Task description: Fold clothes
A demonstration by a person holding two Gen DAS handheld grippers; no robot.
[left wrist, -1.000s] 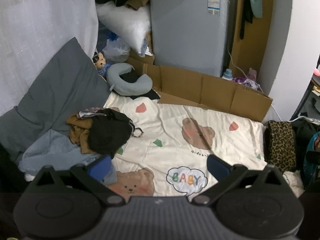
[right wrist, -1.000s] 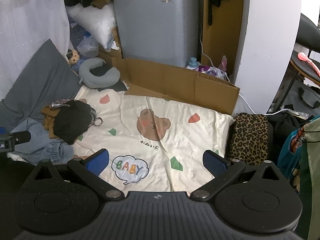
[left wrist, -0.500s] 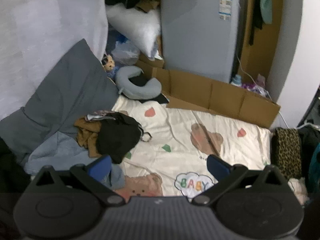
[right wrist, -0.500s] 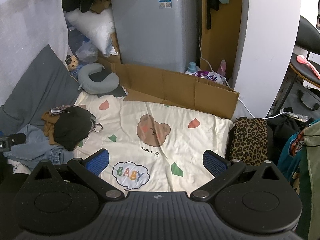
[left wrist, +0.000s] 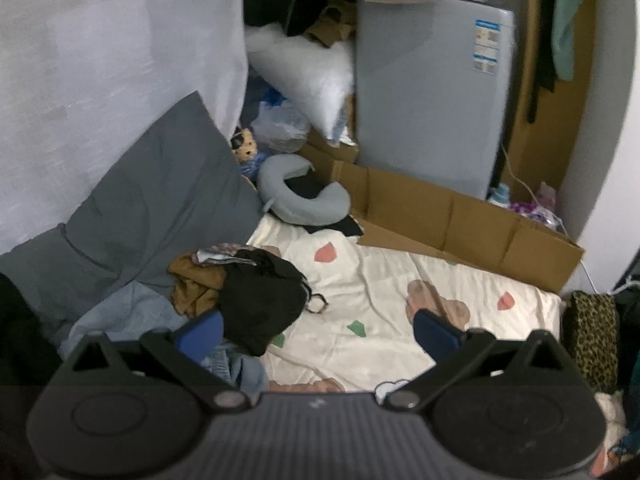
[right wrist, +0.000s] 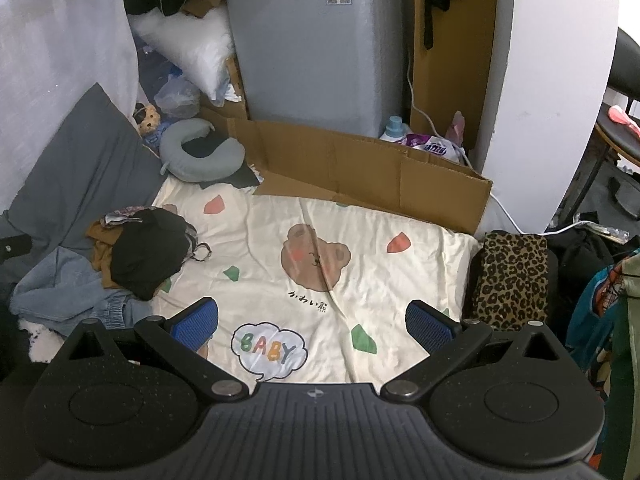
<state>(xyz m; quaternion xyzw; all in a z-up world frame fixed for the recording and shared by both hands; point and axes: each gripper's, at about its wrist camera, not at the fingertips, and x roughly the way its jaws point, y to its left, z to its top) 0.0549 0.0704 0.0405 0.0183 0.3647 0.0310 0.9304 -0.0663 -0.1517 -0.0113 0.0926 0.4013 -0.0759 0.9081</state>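
Observation:
A heap of clothes lies at the left edge of a cream bear-print blanket [right wrist: 320,216] [left wrist: 384,292]. On top is a black garment [left wrist: 260,304] [right wrist: 148,256], with a brown one [left wrist: 196,284] [right wrist: 100,248] beside it and light blue denim [left wrist: 120,316] [right wrist: 68,288] underneath. My left gripper [left wrist: 318,336] hovers open just short of the heap, its left blue pad over the denim. My right gripper [right wrist: 312,320] is open above the blanket's near half, right of the heap, with nothing between its fingers.
A grey pillow [left wrist: 140,208] leans on the curtain at left. A grey neck pillow [right wrist: 200,156], a folded cardboard wall [right wrist: 360,168] and a grey appliance [right wrist: 316,48] stand behind the blanket. A leopard-print item [right wrist: 512,276] and more clutter lie at right.
The left gripper has moved forward and left toward the clothes heap, which now looks larger. The right gripper has drawn slightly closer to the blanket. Both stay open.

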